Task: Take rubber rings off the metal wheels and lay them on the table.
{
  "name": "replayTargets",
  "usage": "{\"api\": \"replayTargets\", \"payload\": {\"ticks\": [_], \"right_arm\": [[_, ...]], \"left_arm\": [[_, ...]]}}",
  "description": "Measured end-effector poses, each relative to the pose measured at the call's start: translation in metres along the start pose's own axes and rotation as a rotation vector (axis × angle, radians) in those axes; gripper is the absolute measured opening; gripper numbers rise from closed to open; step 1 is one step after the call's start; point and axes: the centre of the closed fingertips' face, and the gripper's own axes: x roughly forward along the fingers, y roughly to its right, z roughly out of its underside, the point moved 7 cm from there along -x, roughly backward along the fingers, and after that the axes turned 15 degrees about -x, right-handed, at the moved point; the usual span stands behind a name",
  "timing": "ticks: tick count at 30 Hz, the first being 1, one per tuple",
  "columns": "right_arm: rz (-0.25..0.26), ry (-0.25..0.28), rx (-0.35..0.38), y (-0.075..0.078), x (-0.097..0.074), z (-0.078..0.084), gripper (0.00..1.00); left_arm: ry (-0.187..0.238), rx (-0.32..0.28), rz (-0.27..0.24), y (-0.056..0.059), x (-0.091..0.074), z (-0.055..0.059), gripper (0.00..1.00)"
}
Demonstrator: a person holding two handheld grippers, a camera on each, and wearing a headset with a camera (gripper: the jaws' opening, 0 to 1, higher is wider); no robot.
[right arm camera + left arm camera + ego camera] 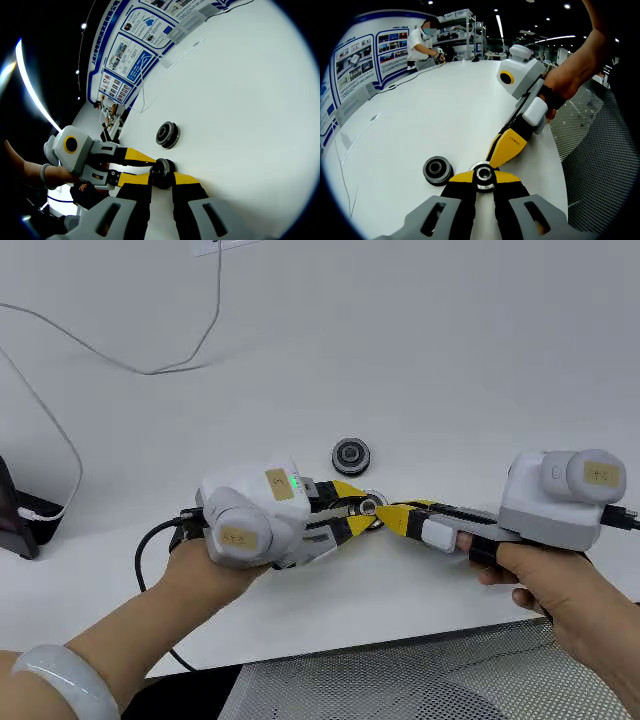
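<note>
Your left gripper and right gripper: white bodies, yellow-and-black jaws. Held wheel and loose wheel: black rings, silvery hubs.

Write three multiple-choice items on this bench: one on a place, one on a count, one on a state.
1. The loose wheel lies: A) on the table, beyond the held wheel; B) in a tray; C) on the floor.
2. Wheels in sight: A) one; B) two; C) five.
3. The left hand-held gripper is: A) wide open; B) shut on a wheel; C) lying flat on the table.
Key: A, it sits on bare table past the jaws; B, one loose and one held; B, its yellow jaws clamp the held wheel.
</note>
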Motion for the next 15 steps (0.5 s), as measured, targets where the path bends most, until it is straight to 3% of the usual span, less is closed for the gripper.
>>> {"api": "replayTargets", "payload": {"ticks": [8, 10, 15], "right_arm": [[-0.009, -0.004, 0.002, 0.0000, -0.0003, -0.0005, 0.18], [-0.036, -0.001, 0.013, -0.0035, -0.0012, -0.0022, 0.17], [-0.010, 0.001, 0.001, -0.0002, -0.0009, -0.0014, 0.18]], "left_arm": [[0.005, -0.004, 0.002, -0.0005, 0.0001, 0.0004, 0.12], [0.005, -0.004, 0.003, -0.0007, 0.0001, 0.0004, 0.12], [0.005, -0.003, 0.005, -0.0006, 0.0002, 0.0004, 0.12]]}}
